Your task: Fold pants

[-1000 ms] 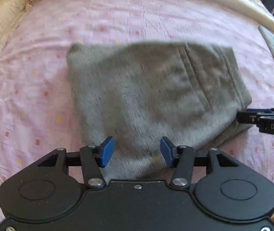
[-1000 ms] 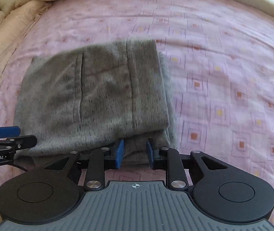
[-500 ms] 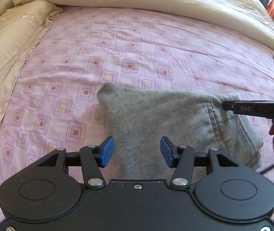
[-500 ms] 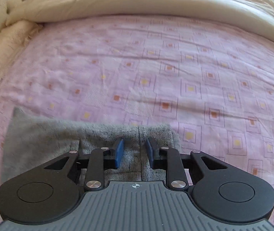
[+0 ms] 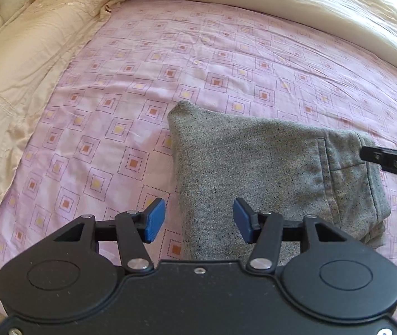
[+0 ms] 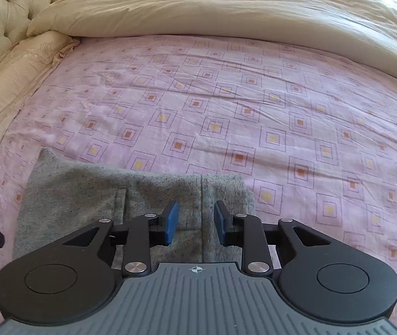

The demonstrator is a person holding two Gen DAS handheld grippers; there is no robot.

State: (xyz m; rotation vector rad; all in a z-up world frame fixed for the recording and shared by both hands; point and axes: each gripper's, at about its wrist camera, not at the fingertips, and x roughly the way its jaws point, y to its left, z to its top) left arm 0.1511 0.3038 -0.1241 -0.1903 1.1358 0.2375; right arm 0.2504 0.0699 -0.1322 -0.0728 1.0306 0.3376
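Note:
The grey pants [image 5: 268,173] lie folded into a compact rectangle on the pink patterned sheet [image 5: 198,64]. They also show in the right wrist view [image 6: 86,198]. My left gripper [image 5: 195,220] is open and empty, hovering above the pants' near left edge. My right gripper [image 6: 194,222] is open and empty, hovering above the pants' right end with the waistband. The right gripper's black side shows at the right edge of the left wrist view [image 5: 394,162].
A cream duvet [image 6: 226,14] is bunched along the far side of the bed. A cream pillow [image 5: 25,69] lies at the left, against a tufted headboard [image 6: 6,8]. Pink sheet [image 6: 254,106] stretches beyond the pants.
Both grippers have drawn back and up from the pants, so the folded pants now sit lower and smaller in both views. The pants stay folded and still. Both grippers stay open.

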